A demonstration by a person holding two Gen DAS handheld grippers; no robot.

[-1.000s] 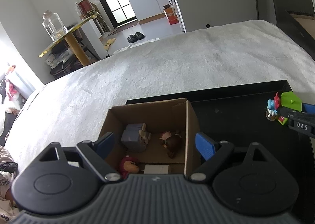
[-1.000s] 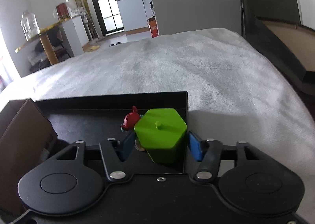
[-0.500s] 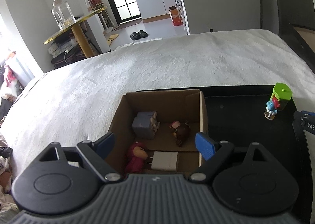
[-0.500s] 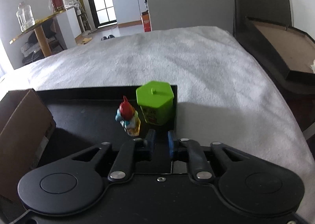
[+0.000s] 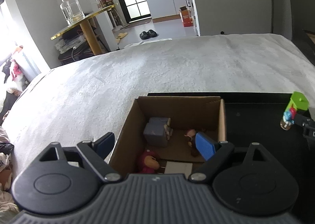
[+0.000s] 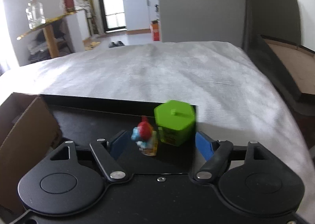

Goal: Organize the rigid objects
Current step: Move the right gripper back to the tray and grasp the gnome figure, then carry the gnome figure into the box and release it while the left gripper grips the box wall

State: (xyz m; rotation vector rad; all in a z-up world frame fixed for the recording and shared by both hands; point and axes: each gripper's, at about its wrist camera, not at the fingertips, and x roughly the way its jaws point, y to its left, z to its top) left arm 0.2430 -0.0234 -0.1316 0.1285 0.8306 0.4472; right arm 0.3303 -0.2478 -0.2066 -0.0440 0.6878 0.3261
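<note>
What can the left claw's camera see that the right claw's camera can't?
Only the left wrist view looks down into the cardboard box: a grey block, a pink toy, a small doll and a white card lie inside. It also shows the left claw, wide open above the box.

Only the right wrist view shows the right claw, its jaws opening, gripping nothing.

Both show the green hexagonal box and the blue figurine with a red hat standing together on the black tray, on the white blanket.
</note>
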